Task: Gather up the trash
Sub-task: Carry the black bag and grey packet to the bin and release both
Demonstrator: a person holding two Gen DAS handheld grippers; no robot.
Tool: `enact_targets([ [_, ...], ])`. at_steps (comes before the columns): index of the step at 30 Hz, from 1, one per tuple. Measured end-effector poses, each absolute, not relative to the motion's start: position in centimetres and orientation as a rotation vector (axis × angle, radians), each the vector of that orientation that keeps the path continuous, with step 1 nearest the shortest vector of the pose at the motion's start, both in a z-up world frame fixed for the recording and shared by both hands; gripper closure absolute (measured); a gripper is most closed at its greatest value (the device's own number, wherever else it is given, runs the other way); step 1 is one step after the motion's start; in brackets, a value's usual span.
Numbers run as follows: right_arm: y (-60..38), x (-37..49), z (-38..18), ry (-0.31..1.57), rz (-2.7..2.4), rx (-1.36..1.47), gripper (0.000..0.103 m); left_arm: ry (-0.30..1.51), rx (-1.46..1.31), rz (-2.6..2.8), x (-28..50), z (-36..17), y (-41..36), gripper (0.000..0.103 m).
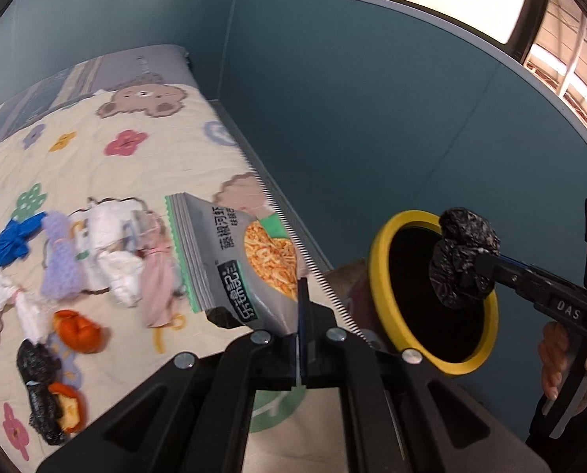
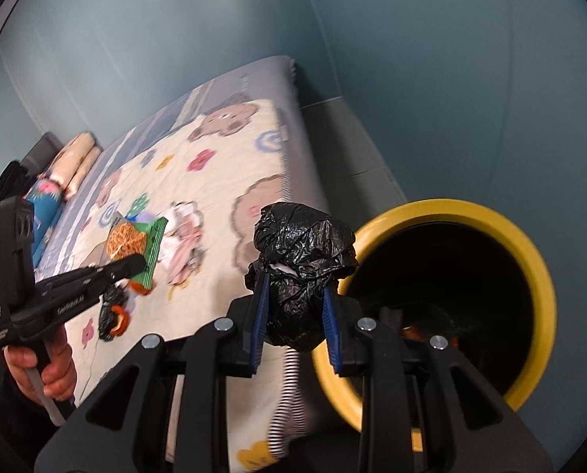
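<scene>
My left gripper (image 1: 301,307) is shut on a grey snack packet (image 1: 246,260) with a green edge, held above the bed's edge; the packet also shows in the right wrist view (image 2: 136,242). My right gripper (image 2: 295,315) is shut on a crumpled black plastic bag (image 2: 301,260) and holds it just left of the mouth of a yellow-rimmed bin (image 2: 530,244). In the left wrist view the black bag (image 1: 463,260) hangs over the bin's (image 1: 384,276) opening.
On the bedspread (image 1: 136,173) lie white tissues (image 1: 116,244), a purple cloth (image 1: 59,260), a blue scrap (image 1: 13,240), orange peel (image 1: 77,331) and another black bag (image 1: 37,390). Blue walls stand behind. Pillows (image 2: 73,161) lie at the bed's far end.
</scene>
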State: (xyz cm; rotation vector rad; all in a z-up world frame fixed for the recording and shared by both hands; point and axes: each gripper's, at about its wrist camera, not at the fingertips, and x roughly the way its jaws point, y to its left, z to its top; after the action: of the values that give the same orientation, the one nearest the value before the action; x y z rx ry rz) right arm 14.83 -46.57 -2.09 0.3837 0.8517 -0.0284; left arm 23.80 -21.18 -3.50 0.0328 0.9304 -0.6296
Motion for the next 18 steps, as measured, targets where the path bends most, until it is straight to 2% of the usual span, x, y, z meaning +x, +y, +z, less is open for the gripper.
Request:
enact_targets([
  [18, -56.3, 14.3, -6.4, 0.894, -0.218, 0.490, 0.078, 1.002, 0.106, -0.843, 22.5, -7.0, -34.3, 0.103],
])
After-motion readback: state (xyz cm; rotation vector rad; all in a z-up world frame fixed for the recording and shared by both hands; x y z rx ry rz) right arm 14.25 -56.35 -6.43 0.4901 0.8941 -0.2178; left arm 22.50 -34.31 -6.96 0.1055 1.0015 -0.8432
